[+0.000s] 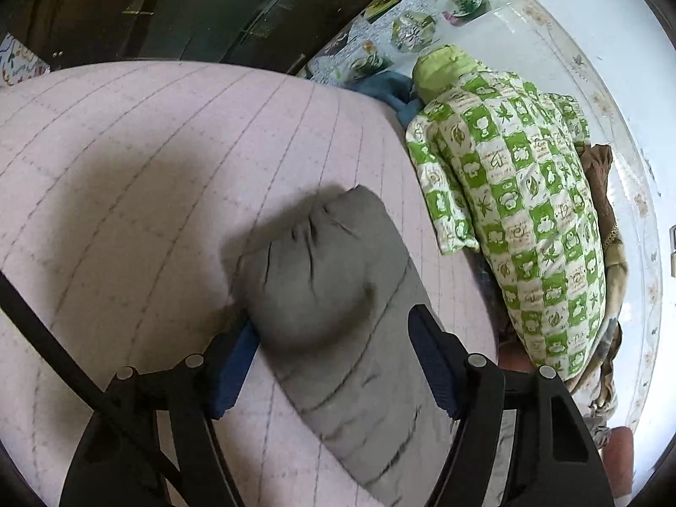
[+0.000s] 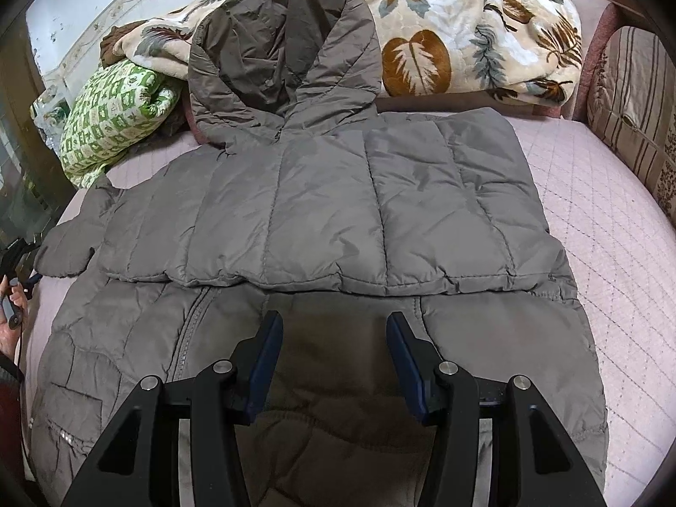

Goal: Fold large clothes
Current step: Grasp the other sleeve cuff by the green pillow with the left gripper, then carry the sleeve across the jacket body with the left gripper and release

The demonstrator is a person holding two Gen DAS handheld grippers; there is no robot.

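A grey quilted hooded jacket (image 2: 329, 211) lies flat on the pink bed sheet (image 2: 600, 219), one part folded across its middle, hood (image 2: 283, 55) at the far end. Its sleeve end (image 2: 63, 249) sticks out at the left. In the left wrist view that grey sleeve (image 1: 333, 295) lies between the fingers of my left gripper (image 1: 333, 329), which is open around it, jaws wide apart. My right gripper (image 2: 333, 321) is open and empty, hovering just above the jacket's near part.
A green-and-white checked pillow (image 1: 519, 194) (image 2: 114, 114) lies at the bed's edge by the wall. A leaf-patterned blanket (image 2: 464, 29) is heaped behind the hood. A striped cushion (image 2: 633, 118) stands at the right. A dark cabinet (image 1: 169, 4) is beyond the bed.
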